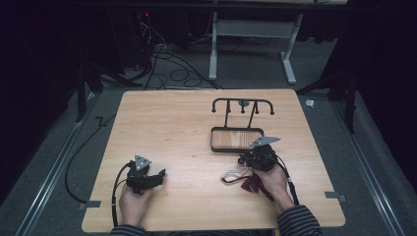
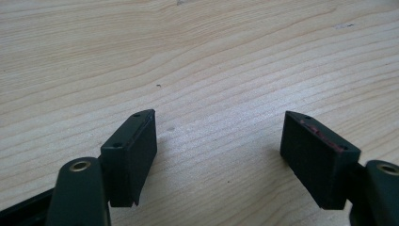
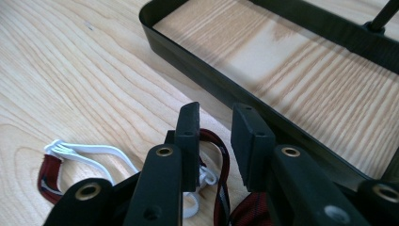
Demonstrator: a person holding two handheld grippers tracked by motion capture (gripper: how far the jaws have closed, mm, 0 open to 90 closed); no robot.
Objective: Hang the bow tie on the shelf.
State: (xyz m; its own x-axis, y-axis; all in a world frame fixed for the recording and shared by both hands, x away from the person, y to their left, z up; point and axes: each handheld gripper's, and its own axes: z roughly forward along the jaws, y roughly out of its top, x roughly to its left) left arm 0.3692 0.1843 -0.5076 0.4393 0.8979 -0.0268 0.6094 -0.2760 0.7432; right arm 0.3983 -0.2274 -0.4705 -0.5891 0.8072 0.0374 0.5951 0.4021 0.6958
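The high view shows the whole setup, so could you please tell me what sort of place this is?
Probably a lab or recording studio rather than a home: a lone wooden table stands on grey carpet, loose cables trail across the floor behind it, and dark curtains close off the surroundings.

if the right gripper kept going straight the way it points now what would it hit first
Probably the near wall of the black tray, which lies just past the right gripper across a short strip of bare table; depth is hard to judge.
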